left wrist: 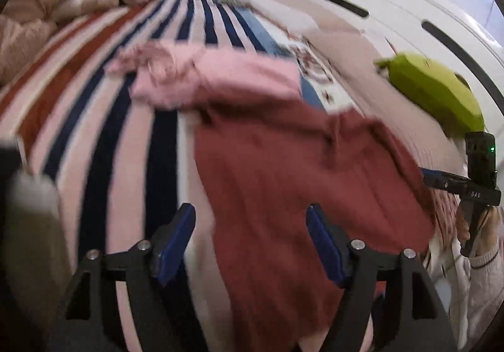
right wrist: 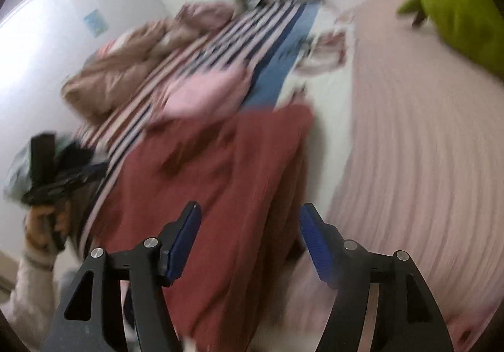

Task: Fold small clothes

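With the dark red garment (left wrist: 283,178) lying flat on the striped bed (left wrist: 94,119), left claw (left wrist: 250,241) and right claw (right wrist: 250,241) both hang wide above it, gripping nothing.

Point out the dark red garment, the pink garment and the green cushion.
dark red garment (left wrist: 283,169), left wrist view, its flat middle.
pink garment (left wrist: 226,75), left wrist view, its upper fold.
green cushion (right wrist: 463,18), right wrist view, its broad face.

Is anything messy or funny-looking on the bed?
Yes. The red garment lies rumpled, its top edge over the pink one, not flat. Tan jackets sit heaped at the bed's far side.
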The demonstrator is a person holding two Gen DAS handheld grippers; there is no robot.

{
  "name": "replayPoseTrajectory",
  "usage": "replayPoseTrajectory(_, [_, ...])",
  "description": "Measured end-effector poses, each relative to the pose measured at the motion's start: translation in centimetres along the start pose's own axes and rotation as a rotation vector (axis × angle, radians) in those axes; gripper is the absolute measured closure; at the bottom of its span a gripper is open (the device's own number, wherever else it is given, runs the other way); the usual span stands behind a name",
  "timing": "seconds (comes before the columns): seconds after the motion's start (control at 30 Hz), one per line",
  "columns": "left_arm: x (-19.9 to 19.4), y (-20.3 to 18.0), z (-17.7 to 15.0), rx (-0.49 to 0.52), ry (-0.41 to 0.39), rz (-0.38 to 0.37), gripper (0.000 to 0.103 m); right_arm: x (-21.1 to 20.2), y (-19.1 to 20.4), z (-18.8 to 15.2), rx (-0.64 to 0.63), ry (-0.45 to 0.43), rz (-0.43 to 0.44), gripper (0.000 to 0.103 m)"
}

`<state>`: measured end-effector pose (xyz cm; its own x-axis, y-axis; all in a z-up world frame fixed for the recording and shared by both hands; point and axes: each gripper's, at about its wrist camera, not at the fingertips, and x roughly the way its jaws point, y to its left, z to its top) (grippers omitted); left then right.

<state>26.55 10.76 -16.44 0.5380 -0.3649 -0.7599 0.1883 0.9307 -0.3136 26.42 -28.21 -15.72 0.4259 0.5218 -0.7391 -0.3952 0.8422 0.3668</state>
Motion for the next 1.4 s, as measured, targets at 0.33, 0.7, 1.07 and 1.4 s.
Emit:
replayPoseTrajectory(0.33, [-1.1,-2.6,-4.4,0.050,-0.027,0.020,0.099,0.3,1.9,-5.7,-0.022,-0.060,-0.019,0.093])
replayPoseTrajectory(0.7, [-6.2,-3.1,-8.5,0.100,-0.042,-0.031,0.100,-3.9,1.6,-7.1,0.002,-0.095,0.086,0.101])
replayPoseTrajectory(1.07, [-6.9,-2.5,-8.3,0.117,-0.072,0.009,0.056,-3.0,0.8,-7.7,0.030,-0.005,-0.005,0.095])
replayPoseTrajectory(1.4, [-1.9,-0.9,1.4,0.165,-0.086,0.064,0.030,-0.2,3.8,3.1,-0.093,-0.088,-0.068,0.040])
